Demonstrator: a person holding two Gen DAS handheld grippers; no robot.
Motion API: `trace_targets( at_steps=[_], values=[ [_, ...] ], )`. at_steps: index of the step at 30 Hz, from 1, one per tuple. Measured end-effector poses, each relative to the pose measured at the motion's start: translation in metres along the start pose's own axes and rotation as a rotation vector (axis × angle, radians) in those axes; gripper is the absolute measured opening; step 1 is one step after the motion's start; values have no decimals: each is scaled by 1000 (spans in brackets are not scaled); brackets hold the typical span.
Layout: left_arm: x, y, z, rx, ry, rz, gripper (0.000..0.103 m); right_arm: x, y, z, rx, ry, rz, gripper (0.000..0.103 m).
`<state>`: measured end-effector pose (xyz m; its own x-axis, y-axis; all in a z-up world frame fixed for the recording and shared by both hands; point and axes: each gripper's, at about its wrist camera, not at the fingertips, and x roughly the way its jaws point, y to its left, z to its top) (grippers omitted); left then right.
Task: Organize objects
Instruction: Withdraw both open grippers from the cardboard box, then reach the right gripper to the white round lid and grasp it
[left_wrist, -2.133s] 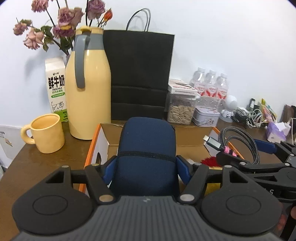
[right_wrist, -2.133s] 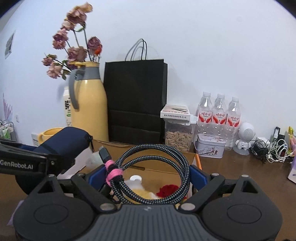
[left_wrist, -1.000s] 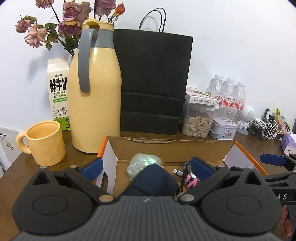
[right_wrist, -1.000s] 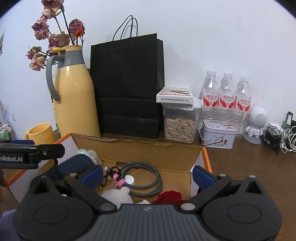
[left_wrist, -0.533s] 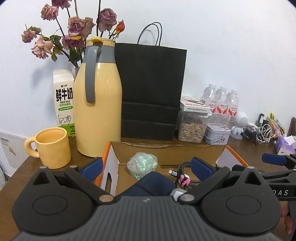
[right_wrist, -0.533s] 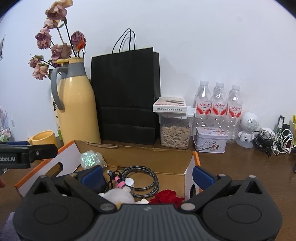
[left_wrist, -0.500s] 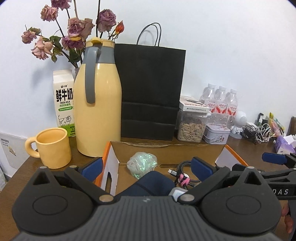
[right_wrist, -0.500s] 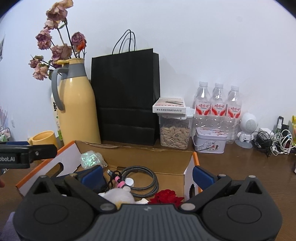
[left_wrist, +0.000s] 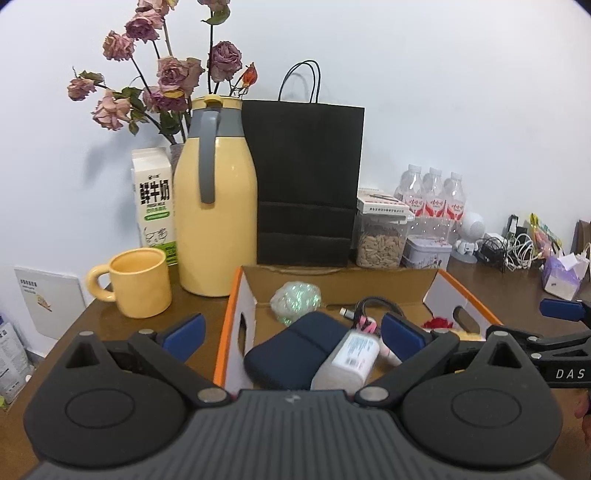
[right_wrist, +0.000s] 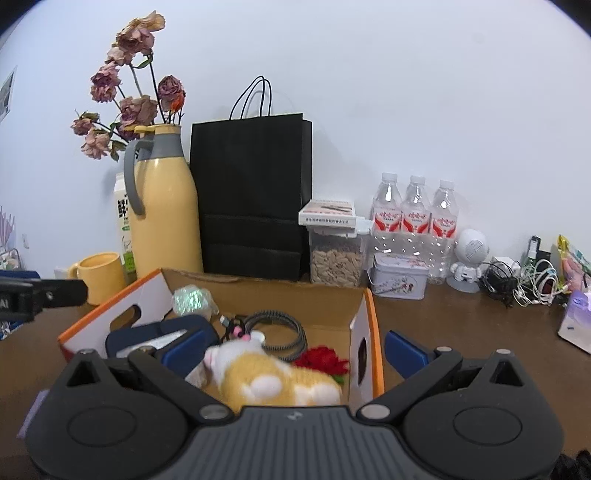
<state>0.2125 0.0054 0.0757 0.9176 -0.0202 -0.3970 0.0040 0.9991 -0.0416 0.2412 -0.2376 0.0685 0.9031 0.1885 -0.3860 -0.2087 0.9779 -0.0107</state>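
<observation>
The open cardboard box with orange edges (left_wrist: 236, 291) stands in the middle of the brown wooden worktop (left_wrist: 199, 306), and its far wall is close to the black paper bag with cord handles (left_wrist: 306, 184). On the left of the box, the yellow ceramic mug (left_wrist: 138, 282) and the tall yellow jug with a grey handle (left_wrist: 216, 221) leave only a narrow strip of free wood. On the right the worktop is open up to the tangle of white and black cables (right_wrist: 524, 280) near the wall.

The left gripper (left_wrist: 291, 332) has its fingers spread apart and carries nothing. It hovers at the near left corner of the box; one finger is outside the wall, the other is over the inside. Just ahead of it lie the dark blue fabric pouch (left_wrist: 291, 350) and a white plastic bottle with a printed label (left_wrist: 351, 360); the lower part of both is cut off by the gripper body.

The right gripper (right_wrist: 291, 350) is also apart and empty, and it straddles the right wall of the box. Near it lies a yellow and white plush toy (right_wrist: 273, 376), which is blurred. Behind the toy are a red fabric flower (right_wrist: 325, 360) and a coiled grey braided cable (right_wrist: 280, 332).
</observation>
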Motion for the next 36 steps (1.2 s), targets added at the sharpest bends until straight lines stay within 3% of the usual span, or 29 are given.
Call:
trace_targets(
  at_steps=[19, 36],
  values=[
    [-47, 24, -60, 19, 109, 71, 103, -45, -13, -83, -11, 144, -44, 103],
    [-45, 36, -83, 30, 180, 58, 103, -38, -9, -98, 0, 172, -39, 103]
  ],
)
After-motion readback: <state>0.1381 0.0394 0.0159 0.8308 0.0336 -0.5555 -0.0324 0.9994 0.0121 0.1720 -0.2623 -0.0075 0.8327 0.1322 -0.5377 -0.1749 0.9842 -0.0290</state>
